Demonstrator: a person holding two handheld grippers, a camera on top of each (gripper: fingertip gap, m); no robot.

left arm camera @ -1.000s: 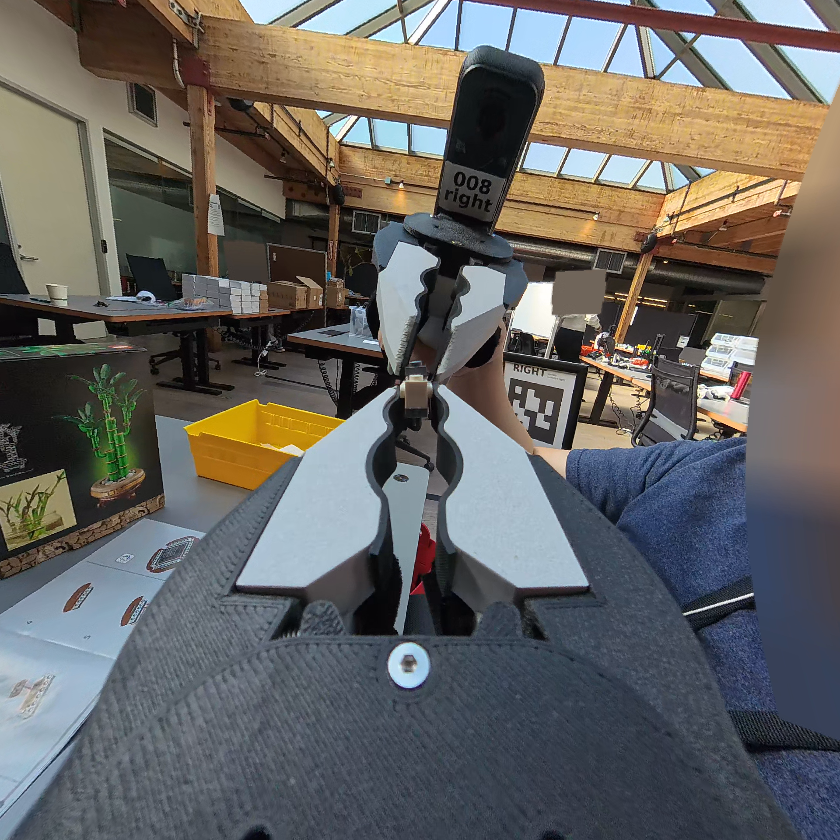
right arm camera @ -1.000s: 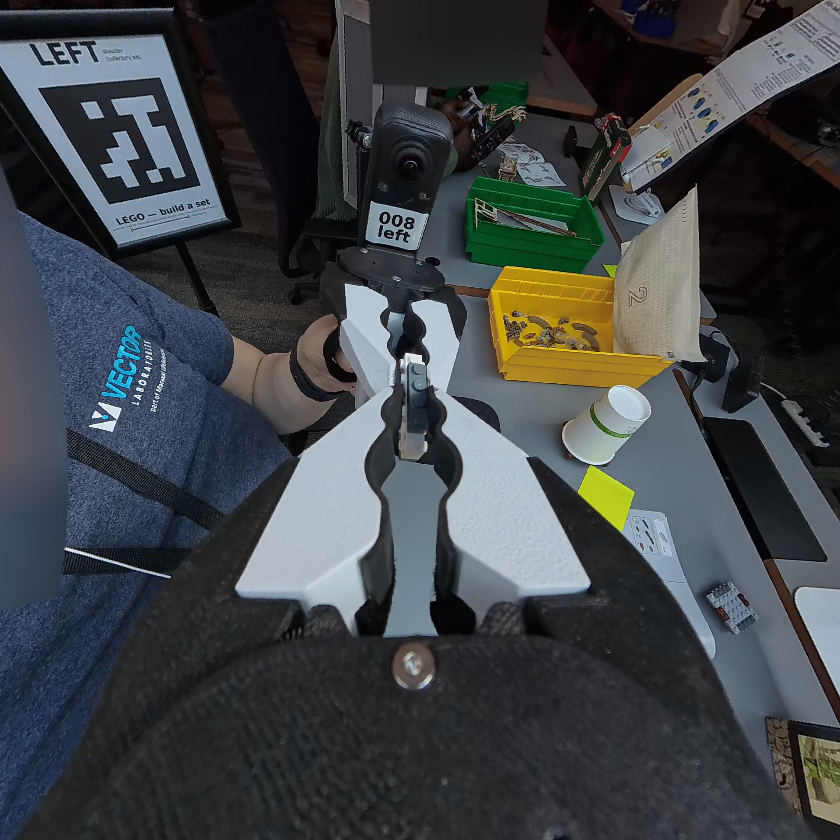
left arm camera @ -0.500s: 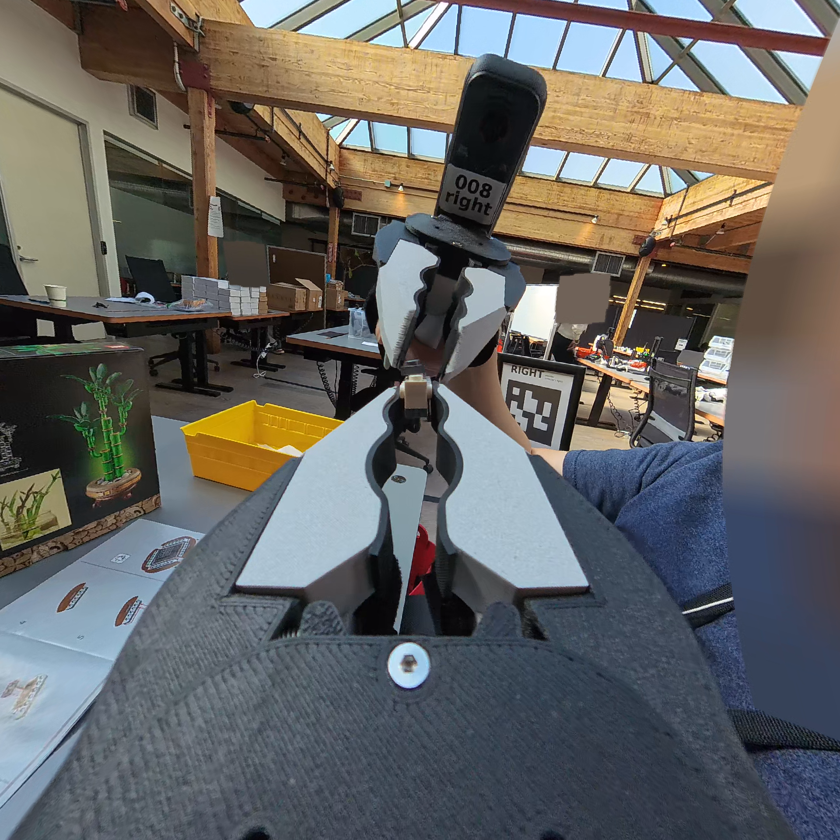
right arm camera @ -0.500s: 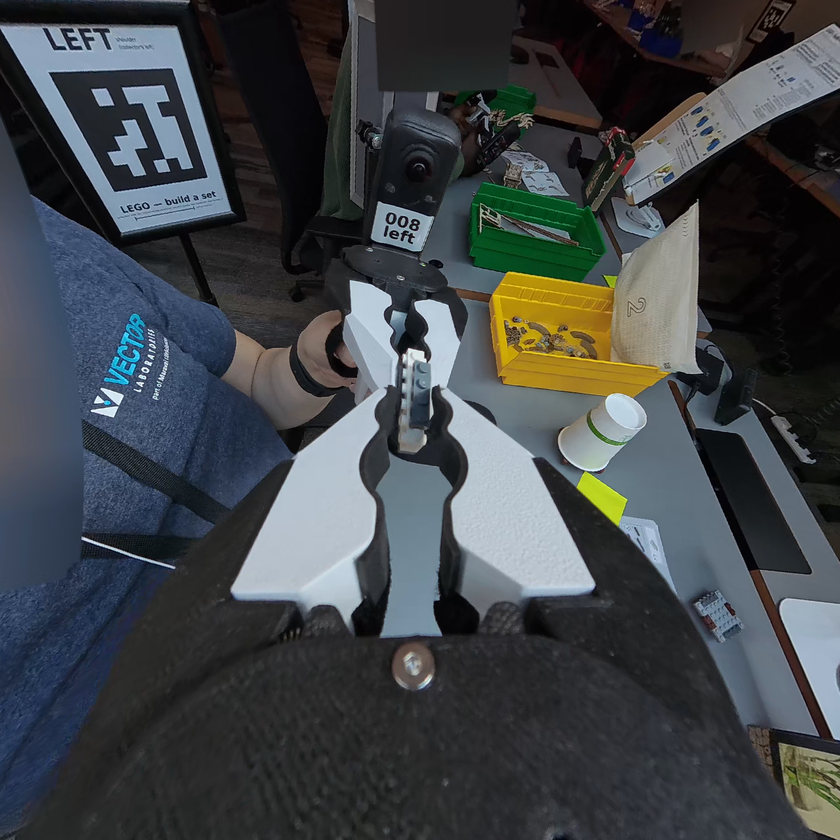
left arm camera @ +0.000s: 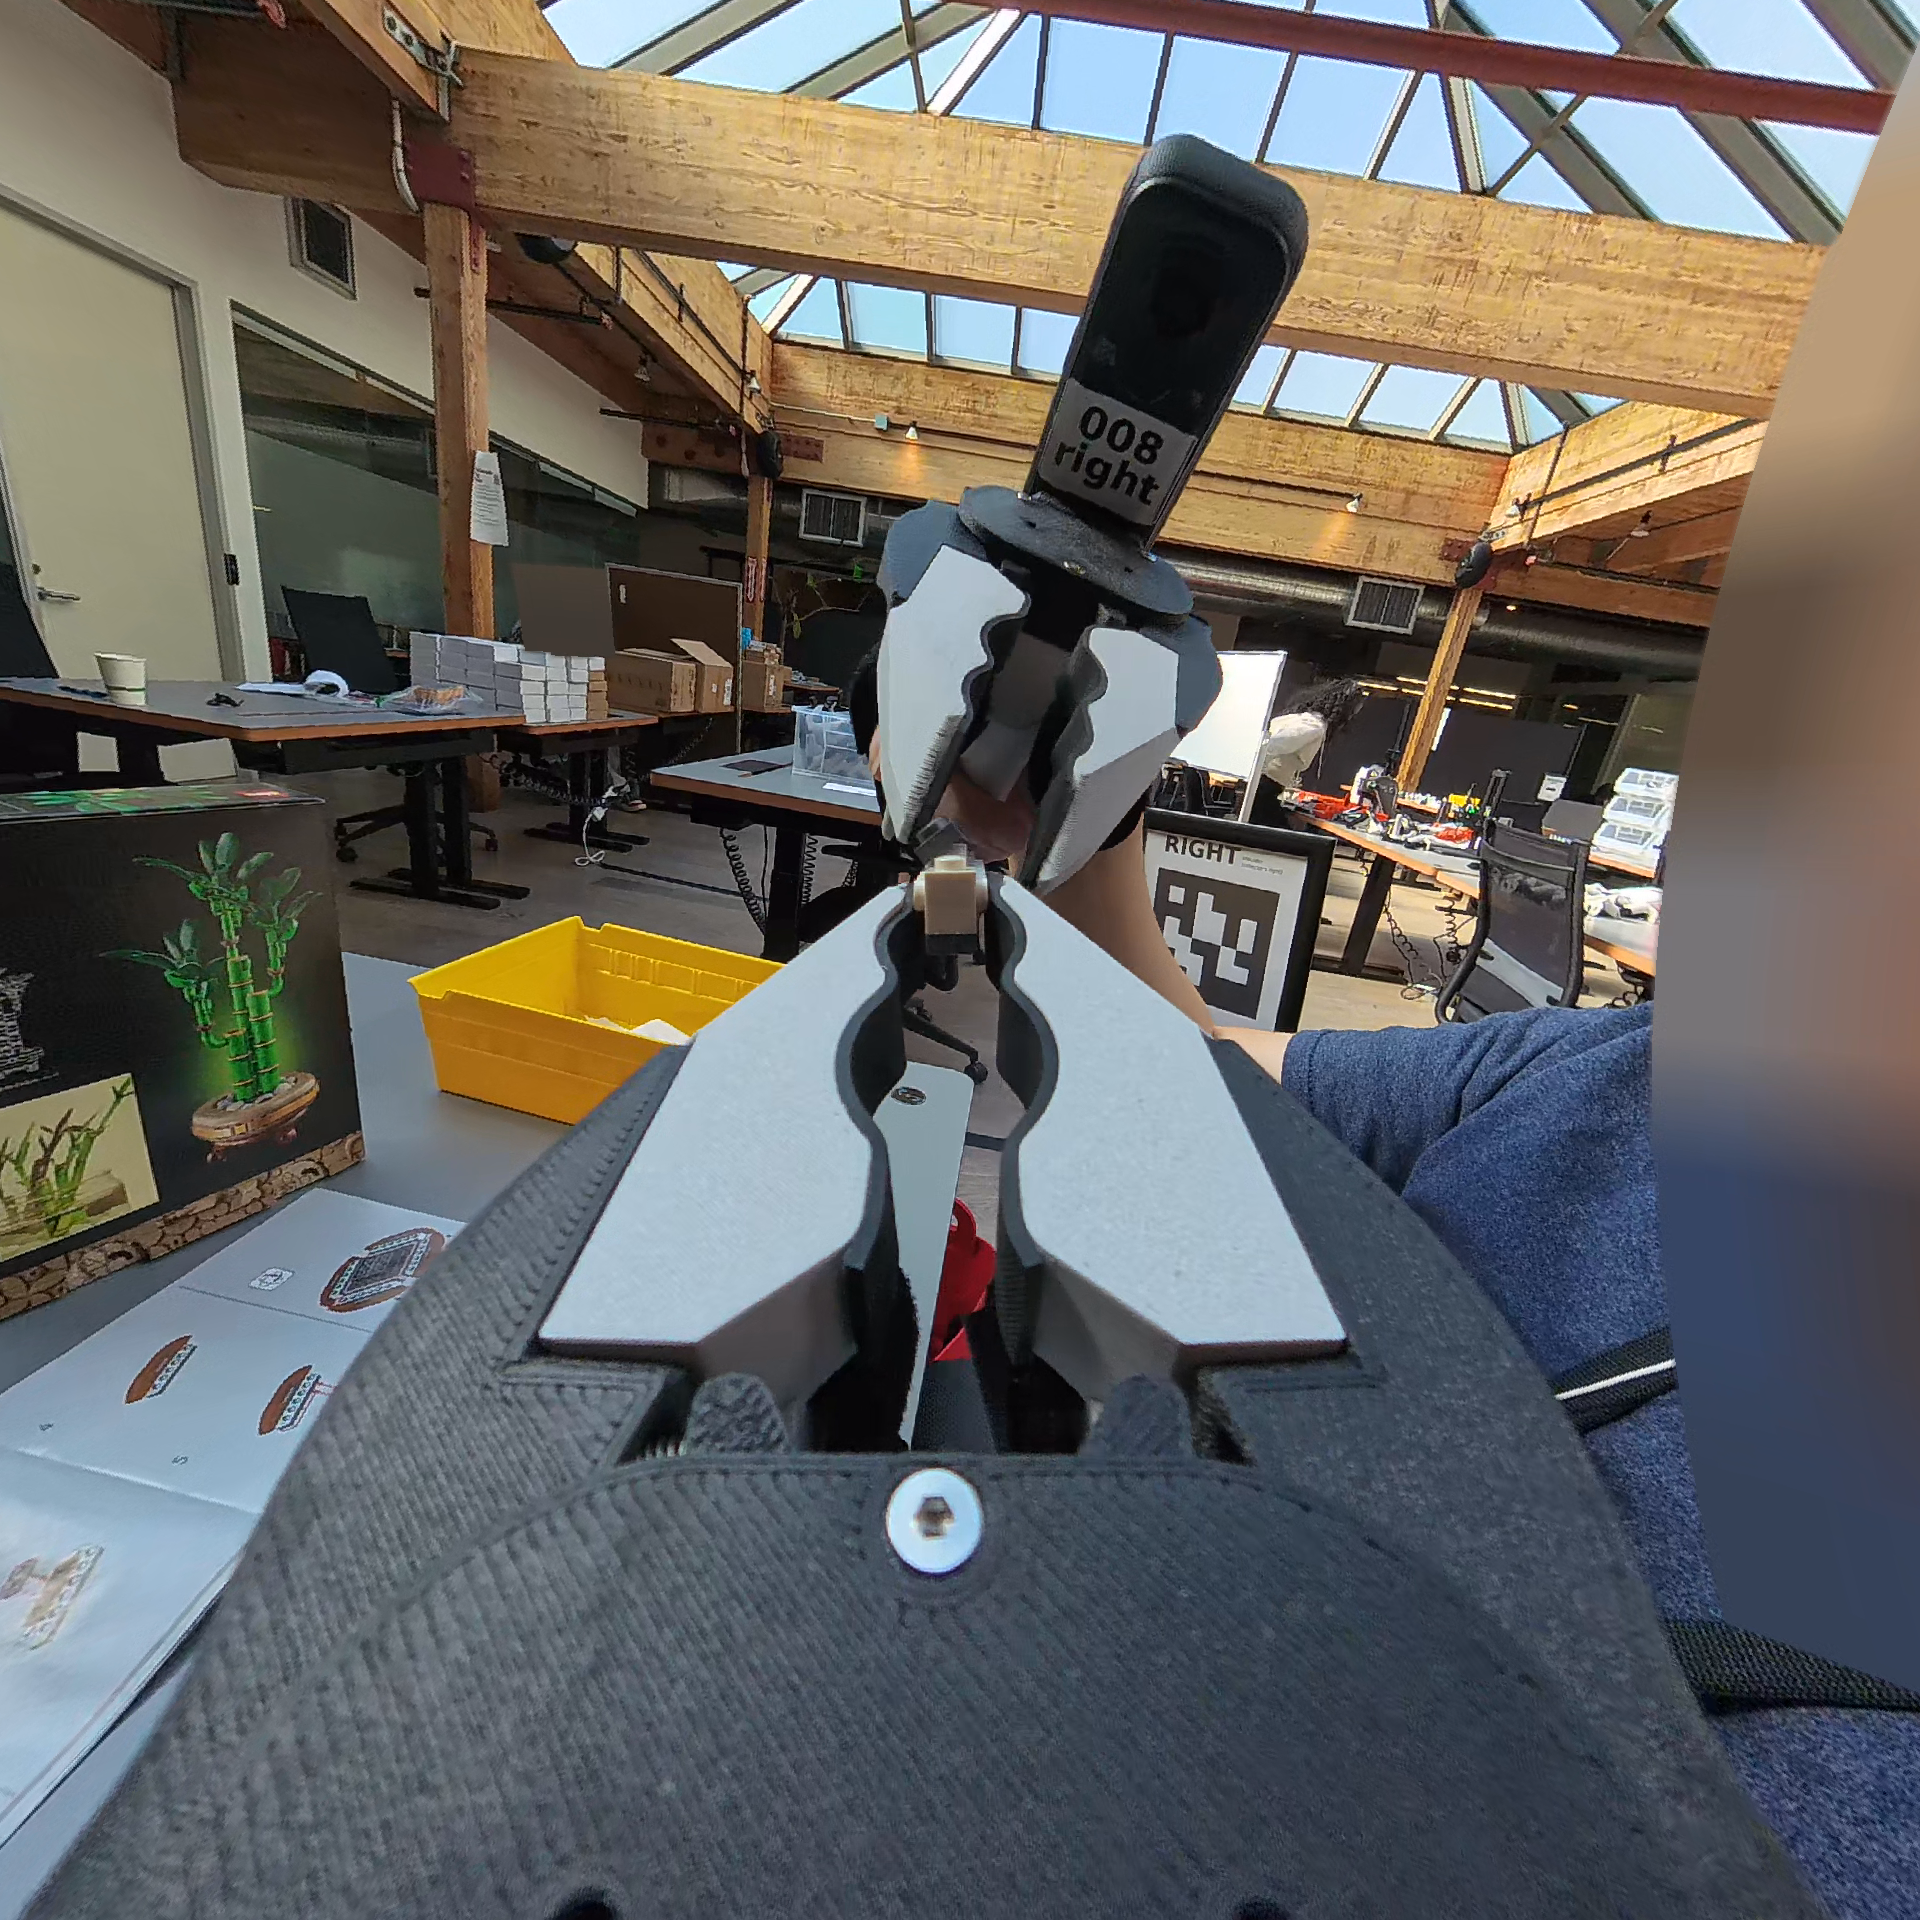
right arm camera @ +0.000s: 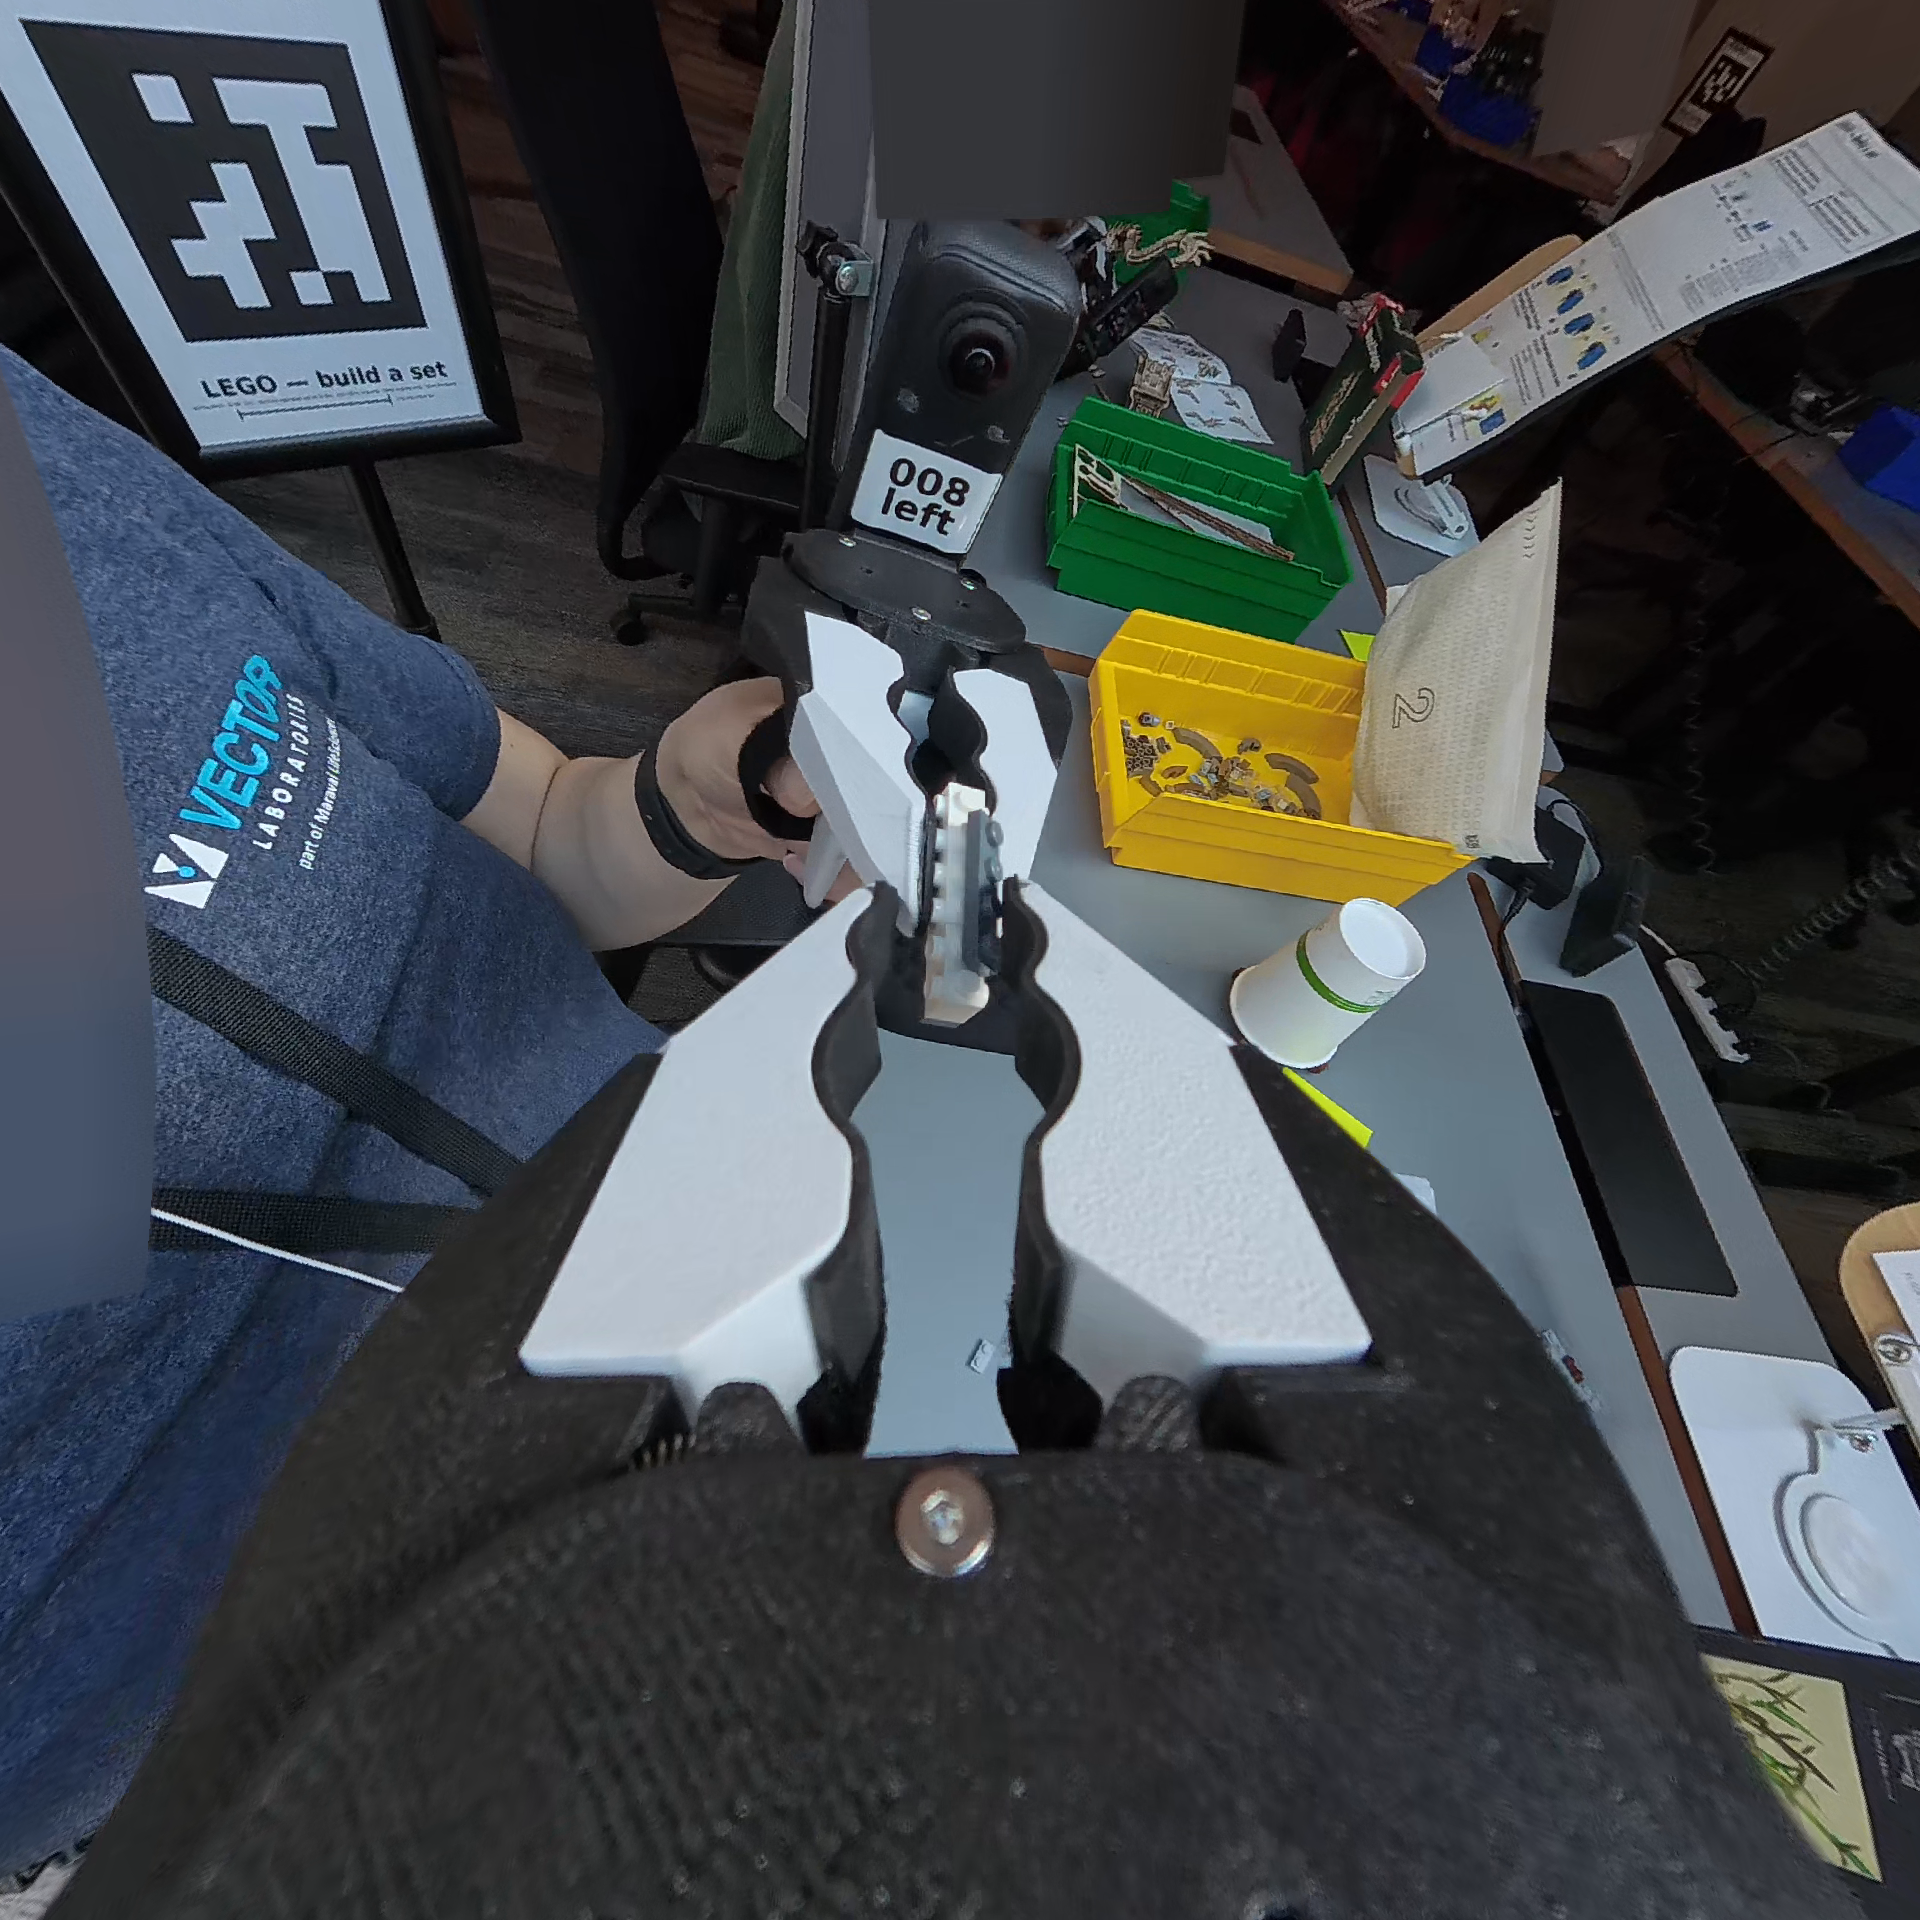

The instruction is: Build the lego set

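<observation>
Mid-air join, well above the bench (right arm camera: 1538, 1195), tip to tip. Left tongs (left arm camera: 948, 904) clenched on a small tan brick stack (left arm camera: 945, 904), studs pointing toward the right tongs (right arm camera: 951, 914). Right tongs clamped on a tan-and-dark-grey plate assembly (right arm camera: 961, 914), held edge-on, sticking out past the tips. Left wrist view: assembly barely visible at one right fingertip, seemingly touching or just off the tan stack; cannot tell if seated. Likely step: pressing the two sub-builds together. Risks: both grips sit right at the fingertips with little pad overlap, so a push slightly off the stud axis could pivot either piece out and pop it loose. Nothing underneath to catch a drop; would land on lap or floor, not in the yellow bin (right arm camera: 1247, 769) with loose parts off to the side. Assembly looks tilted relative to the left tongs, so a cocked, half-seated joint is possible if not squared first. Squeezing harder could shear the grey plate off the tan layer. Paper cup (right arm camera: 1320, 977) near the bench edge, at risk from any wide swing. Manual (left arm camera: 208, 1392) and set box (left arm camera: 166, 1018) well clear.
</observation>
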